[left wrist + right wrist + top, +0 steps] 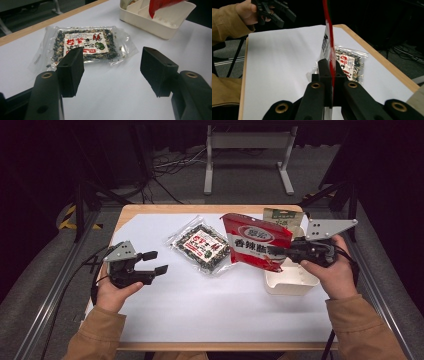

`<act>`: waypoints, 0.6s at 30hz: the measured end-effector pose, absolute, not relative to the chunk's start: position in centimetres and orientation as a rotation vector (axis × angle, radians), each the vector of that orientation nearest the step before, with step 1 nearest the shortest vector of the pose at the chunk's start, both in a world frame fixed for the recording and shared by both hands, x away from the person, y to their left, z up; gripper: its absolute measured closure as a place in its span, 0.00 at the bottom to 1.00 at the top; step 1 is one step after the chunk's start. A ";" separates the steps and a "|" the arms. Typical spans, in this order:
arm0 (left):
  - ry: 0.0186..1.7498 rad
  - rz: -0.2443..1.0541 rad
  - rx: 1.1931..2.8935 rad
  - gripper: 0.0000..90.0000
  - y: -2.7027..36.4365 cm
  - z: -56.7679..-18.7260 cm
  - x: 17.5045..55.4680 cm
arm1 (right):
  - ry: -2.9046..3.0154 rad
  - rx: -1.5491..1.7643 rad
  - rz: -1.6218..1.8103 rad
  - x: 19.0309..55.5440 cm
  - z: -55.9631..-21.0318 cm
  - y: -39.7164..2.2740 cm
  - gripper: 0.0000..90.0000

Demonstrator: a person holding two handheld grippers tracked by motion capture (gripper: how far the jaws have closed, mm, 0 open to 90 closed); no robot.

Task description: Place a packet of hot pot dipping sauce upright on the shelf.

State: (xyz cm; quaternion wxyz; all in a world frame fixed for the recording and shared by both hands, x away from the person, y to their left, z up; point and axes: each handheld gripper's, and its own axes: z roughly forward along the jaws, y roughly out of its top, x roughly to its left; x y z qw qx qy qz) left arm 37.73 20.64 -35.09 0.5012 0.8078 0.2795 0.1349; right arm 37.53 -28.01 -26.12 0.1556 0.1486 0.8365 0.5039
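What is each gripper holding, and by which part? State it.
The right gripper clamps the red snack pouch by its lower right edge, above the white tray. The left gripper is open, holding nothing.

High view overhead facing forward, gripper views low along jaws (close), all sharing the seaweed packet (201, 247).

The near half of the bench (210, 315) lies bare. Farther back, a clear packet (201, 247) and a white tray (290, 282) block passage.

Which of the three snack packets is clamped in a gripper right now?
The red plastic packet, pinched edge-on by the right gripper. The clear seaweed packet lies flat; the green packet stands in the tray.
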 end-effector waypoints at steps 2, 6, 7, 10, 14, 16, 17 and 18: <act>0.680 0.335 1.959 0.40 20.7 -35.3 37.9 | 2.385 0.433 1.443 37.8 -25.9 -28.4 1.00; 0.707 0.330 1.961 0.39 20.8 -36.1 38.1 | 2.363 0.446 1.426 38.4 -25.6 -29.2 1.00; 0.715 0.332 1.963 0.39 20.8 -36.3 38.2 | 2.361 0.448 1.421 38.5 -25.6 -29.3 1.00; 0.730 0.334 1.959 0.39 21.0 -36.7 38.4 | 2.346 0.454 1.406 39.0 -25.4 -29.9 1.00; 0.746 0.334 1.956 0.39 21.4 -37.2 38.5 | 2.331 0.465 1.401 39.6 -25.2 -30.8 1.00; 0.746 0.332 1.951 0.40 21.5 -37.4 38.5 | 2.324 0.473 1.400 39.9 -25.1 -31.3 1.00; 0.748 0.337 1.939 0.40 21.7 -37.7 38.4 | 2.320 0.477 1.401 40.0 -25.1 -31.5 1.00; 0.750 0.332 1.937 0.40 21.7 -37.8 38.5 | 2.314 0.477 1.402 40.1 -25.1 -31.7 1.00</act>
